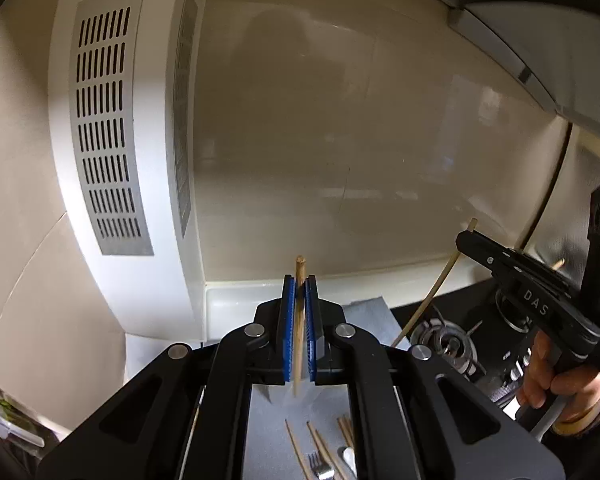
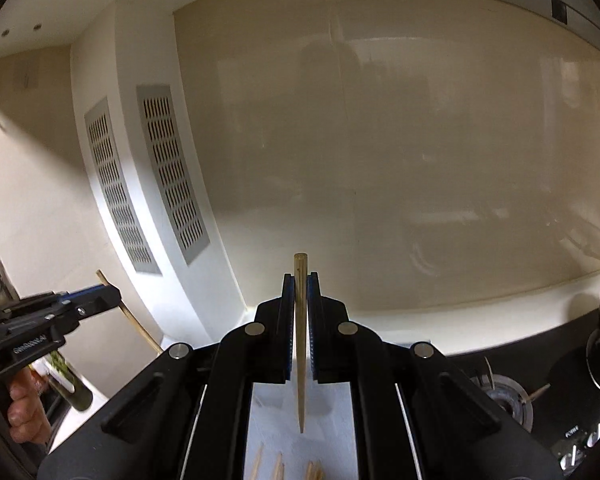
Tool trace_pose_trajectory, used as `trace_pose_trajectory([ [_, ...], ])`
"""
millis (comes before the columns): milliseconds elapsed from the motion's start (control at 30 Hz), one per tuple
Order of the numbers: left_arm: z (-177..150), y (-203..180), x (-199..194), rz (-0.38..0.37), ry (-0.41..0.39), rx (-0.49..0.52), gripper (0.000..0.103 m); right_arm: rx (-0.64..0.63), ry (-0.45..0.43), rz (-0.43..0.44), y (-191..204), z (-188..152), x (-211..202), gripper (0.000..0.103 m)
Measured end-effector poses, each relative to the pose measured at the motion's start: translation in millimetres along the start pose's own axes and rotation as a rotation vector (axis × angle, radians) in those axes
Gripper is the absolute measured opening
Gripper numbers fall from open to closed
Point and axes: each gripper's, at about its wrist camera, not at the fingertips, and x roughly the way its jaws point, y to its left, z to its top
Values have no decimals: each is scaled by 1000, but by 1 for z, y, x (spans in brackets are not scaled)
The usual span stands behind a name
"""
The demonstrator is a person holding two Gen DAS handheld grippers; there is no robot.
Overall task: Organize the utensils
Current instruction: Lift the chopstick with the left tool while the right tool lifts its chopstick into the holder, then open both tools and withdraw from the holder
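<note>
My left gripper [image 1: 299,280] is shut on a wooden chopstick [image 1: 299,332] that stands upright between the blue pads, lifted above the grey mat [image 1: 370,314]. My right gripper [image 2: 300,278] is shut on another wooden chopstick [image 2: 301,352], also upright, tip pointing down. Each gripper shows in the other's view, the right one [image 1: 466,238] with its chopstick [image 1: 432,294] slanted, the left one [image 2: 112,292] with its chopstick [image 2: 134,320]. Several more chopsticks [image 1: 324,450] and a metal fork [image 1: 320,466] lie on the mat below; chopstick ends [image 2: 278,466] also show in the right wrist view.
A white wall with two grey vent grilles [image 1: 106,132] stands at the left, a glossy backsplash [image 1: 340,140] ahead. A black gas stove with a burner [image 1: 446,344] and knobs [image 2: 580,446] lies to the right. A range hood [image 1: 520,40] hangs above.
</note>
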Motion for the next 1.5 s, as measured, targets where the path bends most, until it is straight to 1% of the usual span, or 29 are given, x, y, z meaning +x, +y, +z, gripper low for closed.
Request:
trace_pose_trajectory([
  [167,9,3,10,-2,-7,-17,5,-29,-15,-30,6,4,13,7],
  [333,16,4,16,-10,-13,-28,5,-45,-12,-48,8,2,22,7],
  [500,21,-1,19,-12,-49,-9,5,-53,-14,-59,9,-3,29,7],
  [600,15,-1,33,-1,-44,8,5,-55,-11,-70,8,-11,38,7],
  [667,6,2,48,15,-17,1,5,-53,1,-82,8,-17,44,7],
  [733,-4,6,65,12,27,-13,5,-45,15,-87,7,-24,49,7],
  [800,-12,7,75,19,54,-17,5,-39,33,-89,5,-32,54,7],
  [967,-26,9,88,26,96,-21,5,-34,60,-95,2,-46,59,7],
  [1100,-35,7,95,41,119,-5,5,-20,83,-99,-2,-56,65,7],
  [1167,-42,9,102,50,152,5,6,-5,104,-102,-5,-62,68,10],
  [1200,-46,8,106,52,173,8,13,10,126,-96,-7,-67,70,12],
  [1233,-50,8,109,59,197,13,21,22,152,-93,-9,-71,71,25],
  [1267,-54,8,110,69,215,18,51,44,192,-94,-10,-77,70,55],
  [1300,-60,9,107,84,226,22,84,69,215,-90,-14,-83,65,69],
  [1333,-68,11,100,116,216,18,92,90,219,-78,-15,-88,60,81],
  [1367,-73,11,95,142,199,13,95,105,221,-65,-16,-95,52,81],
  [1400,-86,12,84,178,184,13,95,102,236,-62,-15,-104,42,82],
  [1433,-93,13,80,190,191,20,95,89,244,-57,-13,-111,36,84],
  [1500,-117,11,72,226,237,50,96,33,265,-56,-6,-135,16,85],
])
